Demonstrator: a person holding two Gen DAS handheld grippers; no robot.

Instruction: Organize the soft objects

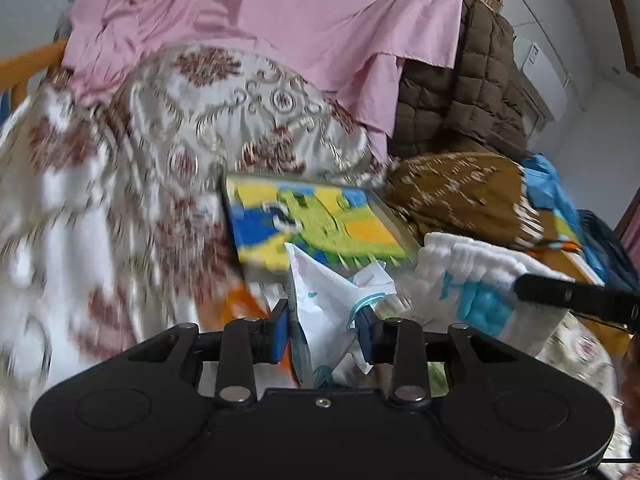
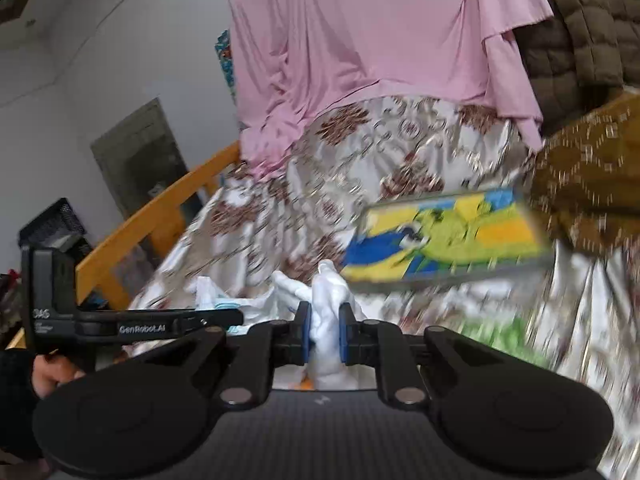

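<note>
**Cloth pinched in both grippers**

Nearest me, my left gripper (image 1: pixel 325 334) clamps a crumpled white cloth (image 1: pixel 324 296) printed with pale blue marks. My right gripper (image 2: pixel 325 334) squeezes a bunched white cloth (image 2: pixel 329 308) between its blue pads (image 2: pixel 305 332); the left tool shows at nine o'clock there. Just beyond, at one o'clock, lies a bright yellow-and-blue picture book (image 1: pixel 316 224) on the floral satin bedspread (image 1: pixel 120 184). Farther, at twelve, a pink sheet (image 1: pixel 280 20) drapes down; a brown quilted jacket (image 1: pixel 460 100) sits at two.
</note>
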